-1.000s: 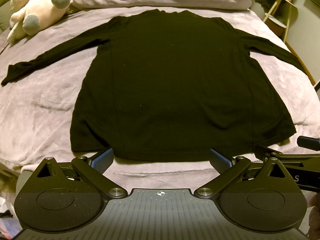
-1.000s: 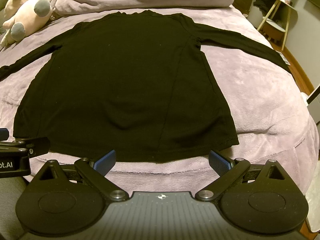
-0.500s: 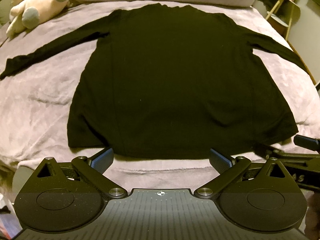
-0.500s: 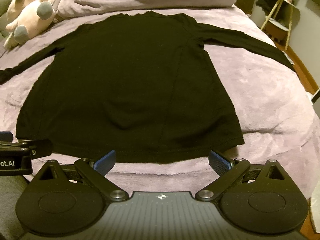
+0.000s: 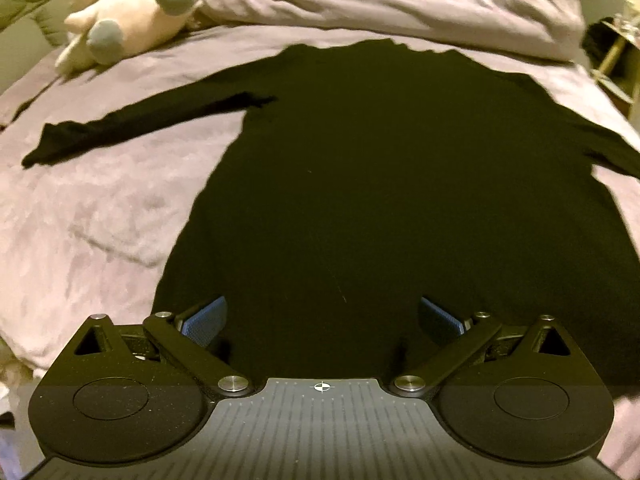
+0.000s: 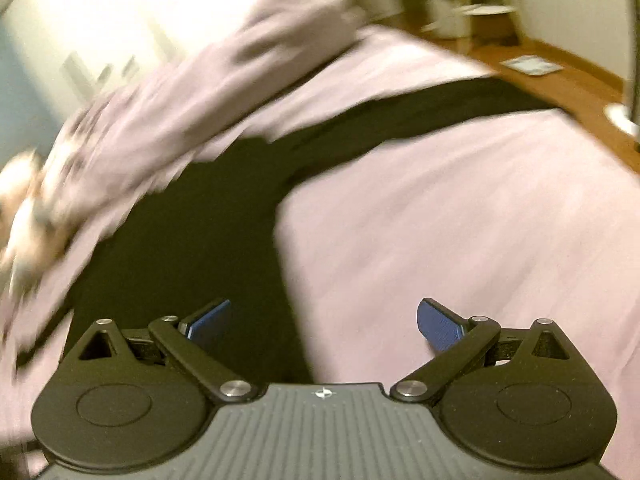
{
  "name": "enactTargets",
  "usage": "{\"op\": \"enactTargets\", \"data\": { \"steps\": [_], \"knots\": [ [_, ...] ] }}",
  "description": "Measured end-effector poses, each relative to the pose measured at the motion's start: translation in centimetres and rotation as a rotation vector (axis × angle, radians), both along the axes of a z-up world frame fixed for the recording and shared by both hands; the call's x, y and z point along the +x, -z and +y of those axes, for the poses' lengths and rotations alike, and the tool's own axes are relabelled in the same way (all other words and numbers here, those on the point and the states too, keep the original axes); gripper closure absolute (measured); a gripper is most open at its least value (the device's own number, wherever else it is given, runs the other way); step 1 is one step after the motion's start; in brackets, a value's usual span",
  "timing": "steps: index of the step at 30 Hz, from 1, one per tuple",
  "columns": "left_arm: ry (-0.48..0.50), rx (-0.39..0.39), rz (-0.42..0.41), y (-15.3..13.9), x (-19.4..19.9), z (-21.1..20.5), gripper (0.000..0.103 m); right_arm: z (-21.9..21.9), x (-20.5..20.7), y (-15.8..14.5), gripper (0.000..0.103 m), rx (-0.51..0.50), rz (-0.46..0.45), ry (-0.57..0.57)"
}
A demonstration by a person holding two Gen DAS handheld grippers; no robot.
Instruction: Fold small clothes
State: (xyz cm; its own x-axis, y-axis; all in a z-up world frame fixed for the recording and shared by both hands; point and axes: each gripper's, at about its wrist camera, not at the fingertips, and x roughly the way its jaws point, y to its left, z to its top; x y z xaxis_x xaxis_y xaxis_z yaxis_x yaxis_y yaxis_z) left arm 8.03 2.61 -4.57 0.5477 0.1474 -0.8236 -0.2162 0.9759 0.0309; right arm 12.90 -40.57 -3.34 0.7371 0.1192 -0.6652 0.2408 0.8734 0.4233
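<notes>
A black long-sleeved shirt (image 5: 380, 184) lies flat on the lilac bed cover (image 5: 92, 216), both sleeves spread out. My left gripper (image 5: 322, 320) is open and empty, low over the shirt's lower body. My right gripper (image 6: 324, 322) is open and empty over the shirt's right side edge, left finger above the black cloth (image 6: 192, 256), right finger above the bed cover (image 6: 460, 208). The right sleeve (image 6: 420, 112) runs off toward the bed's far right edge. The right wrist view is blurred by motion.
A cream plush toy (image 5: 132, 20) with grey feet lies at the back left. A bunched duvet (image 5: 400, 4) lies across the head of the bed. A wooden floor (image 6: 560, 72) lies beyond the right side of the bed, and a small side table (image 5: 616, 52) stands there.
Both grippers have moved forward from the hem over the shirt. The right gripper has swung to the right and now faces the right sleeve. Both stay open.
</notes>
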Motion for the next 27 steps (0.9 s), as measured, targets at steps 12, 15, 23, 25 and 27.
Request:
{"op": "enactTargets", "data": {
  "steps": [12, 15, 23, 25, 27],
  "knots": [
    [-0.061, -0.003, 0.002, 3.6, 3.1, -1.0, 0.000, -17.4, 9.2, 6.5, 0.039, 0.439, -0.105, 0.492],
    [-0.076, -0.012, -0.018, 3.8, 2.9, -1.0, 0.000, -19.3, 10.6, 7.2, 0.057, 0.462, -0.122, 0.552],
    [-0.079, -0.075, -0.010, 3.7, 2.7, 0.0, 0.000, -21.1, 11.3, 9.8, 0.096, 0.487, -0.130, 0.633],
    [-0.079, -0.096, 0.003, 3.6, 2.9, 0.4, 0.000, -21.4, 11.2, 10.2, 0.099, 0.505, -0.141, 0.650],
    [-0.074, -0.101, 0.009, 3.6, 3.0, 0.5, 0.000, -21.5, 11.3, 9.8, 0.100, 0.484, -0.139, 0.648]
  ]
}}
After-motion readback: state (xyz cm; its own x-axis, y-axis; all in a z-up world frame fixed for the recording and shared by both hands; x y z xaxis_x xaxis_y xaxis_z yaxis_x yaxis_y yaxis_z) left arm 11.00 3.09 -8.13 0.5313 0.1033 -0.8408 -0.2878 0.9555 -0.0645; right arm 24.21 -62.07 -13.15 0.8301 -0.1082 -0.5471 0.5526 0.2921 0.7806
